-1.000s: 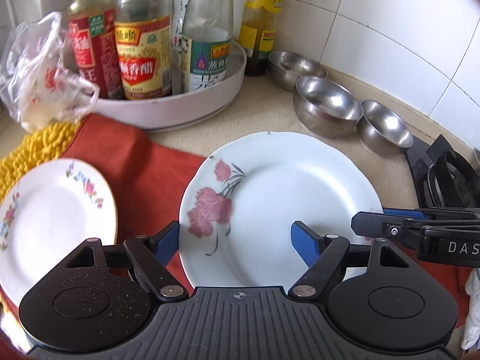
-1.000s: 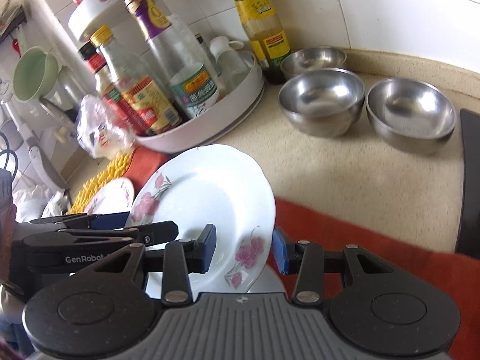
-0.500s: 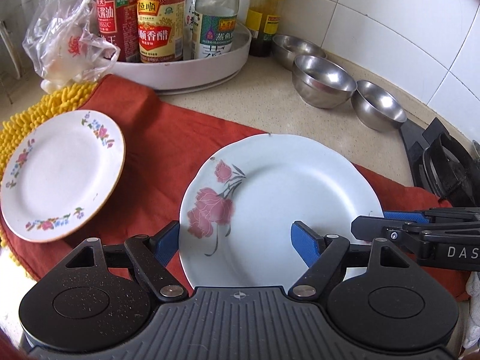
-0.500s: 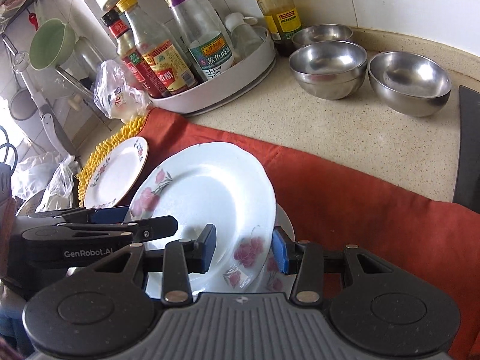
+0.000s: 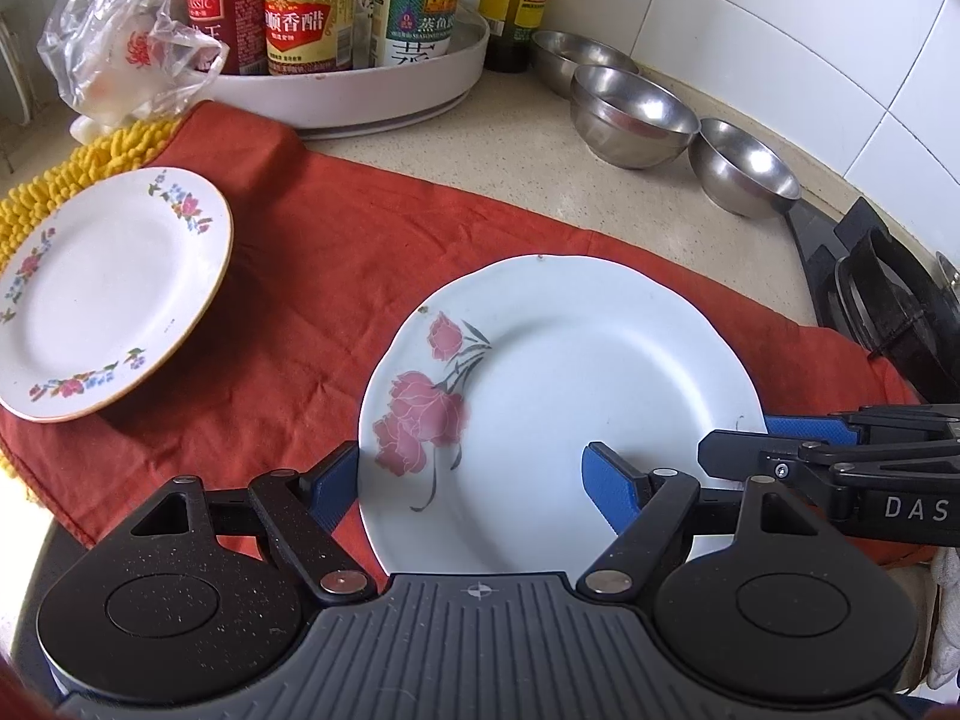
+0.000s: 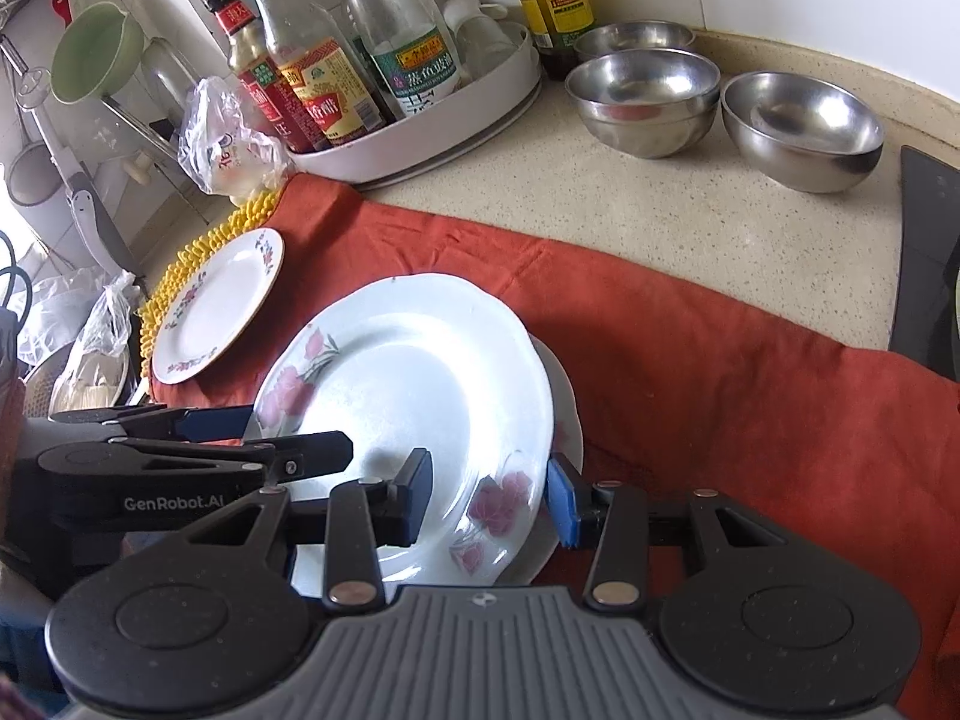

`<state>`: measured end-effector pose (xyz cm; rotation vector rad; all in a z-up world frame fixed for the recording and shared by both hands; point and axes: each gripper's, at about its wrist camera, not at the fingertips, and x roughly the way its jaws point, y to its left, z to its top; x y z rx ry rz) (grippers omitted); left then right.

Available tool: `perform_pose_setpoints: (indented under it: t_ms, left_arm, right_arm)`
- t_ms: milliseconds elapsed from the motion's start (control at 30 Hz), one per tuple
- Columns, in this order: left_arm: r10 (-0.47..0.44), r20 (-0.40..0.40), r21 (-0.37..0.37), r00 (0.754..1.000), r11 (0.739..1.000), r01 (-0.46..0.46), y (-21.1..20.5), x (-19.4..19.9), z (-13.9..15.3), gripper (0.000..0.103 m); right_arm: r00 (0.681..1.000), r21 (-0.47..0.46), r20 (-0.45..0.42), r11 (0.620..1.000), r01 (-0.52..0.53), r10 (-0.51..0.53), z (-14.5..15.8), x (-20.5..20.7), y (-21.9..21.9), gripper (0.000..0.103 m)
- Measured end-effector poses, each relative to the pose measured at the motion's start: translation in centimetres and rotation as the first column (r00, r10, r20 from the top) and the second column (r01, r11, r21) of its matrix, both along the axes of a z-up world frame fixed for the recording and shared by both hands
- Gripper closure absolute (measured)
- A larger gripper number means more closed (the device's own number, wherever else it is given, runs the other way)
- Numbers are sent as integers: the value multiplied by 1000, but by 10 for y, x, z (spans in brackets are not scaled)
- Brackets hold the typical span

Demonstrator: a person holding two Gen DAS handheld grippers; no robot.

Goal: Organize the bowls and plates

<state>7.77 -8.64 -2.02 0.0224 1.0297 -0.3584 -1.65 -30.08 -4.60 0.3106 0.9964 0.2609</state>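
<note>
Jaws of my left gripper stand apart, one blue pad on each side of the near-left rim of the large rose plate; I cannot tell whether either pad touches it. My right gripper straddles the plate's right edge with its jaws also apart, one pad over the plate's well and the other outside the rim, so I cannot tell if it grips. From the right wrist view the plate sits tilted, and under its right edge shows the rim of a second plate, which lies on the red cloth.

Farther left on that cloth rests a small flowered plate, partly over a yellow chenille mat. Beyond the cloth is a speckled beige counter bearing three steel bowls: the nearest bowl stands apart by the stove edge, a middle bowl is just beside it, and the far bowl is against the white tiled wall. A white round tray holds sauce bottles, and a crumpled plastic bag lies beside it. At the far right sits a black stove burner.
</note>
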Motion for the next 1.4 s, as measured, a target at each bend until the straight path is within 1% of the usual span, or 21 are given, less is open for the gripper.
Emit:
perform_pose_setpoints:
  t_ms: [167, 300, 367, 467, 533, 633, 700, 867, 1100, 1267, 1400]
  left_arm:
    - [-6, -12, -2, 1000, 1000, 6, 0, 0, -5, 21]
    - [-4, 3, -18, 1000, 1000, 4, 2, 0, -3, 21]
    - [0, 20, -23, 1000, 1000, 0, 3, -1, 0, 20]
    - [13, 31, -24, 999, 1000, -13, 5, 1, 3, 19]
    - [33, 30, -26, 999, 999, -32, 10, 2, 4, 19]
    - [69, 33, -25, 997, 997, -68, 21, 1, 7, 19]
    - [106, 37, -29, 994, 994, -105, 33, 2, 10, 19]
    - [202, 58, -29, 978, 979, -200, 66, 10, 19, 19]
    - [324, 85, -19, 942, 946, -324, 126, 29, 29, 17]
    - [368, 97, -6, 925, 929, -369, 161, 48, 33, 16]
    - [378, 90, -4, 921, 925, -379, 178, 65, 27, 16]
  right_arm:
    - [1000, -54, 11, 998, -11, 12, 0, -1, 6, 60]
    - [1000, -80, 24, 997, -14, 16, 2, -2, 3, 60]
    - [999, -89, 45, 996, -14, 18, 4, -3, 0, 60]
    - [997, -128, 79, 992, -9, 19, 8, -4, -2, 60]
    - [996, -129, 89, 992, -2, 14, 9, -3, -4, 60]
    - [996, -103, 87, 995, -7, 16, 7, 4, -4, 60]
    - [996, -103, 86, 995, -15, 23, 8, 9, 0, 60]
    - [992, -106, 116, 993, -41, 54, 17, 24, 15, 60]
    - [985, -71, 133, 993, -97, 106, 28, 51, 49, 59]
    - [982, -47, 130, 990, -133, 139, 31, 70, 78, 58]
    - [980, -29, 117, 987, -156, 158, 29, 83, 102, 58]
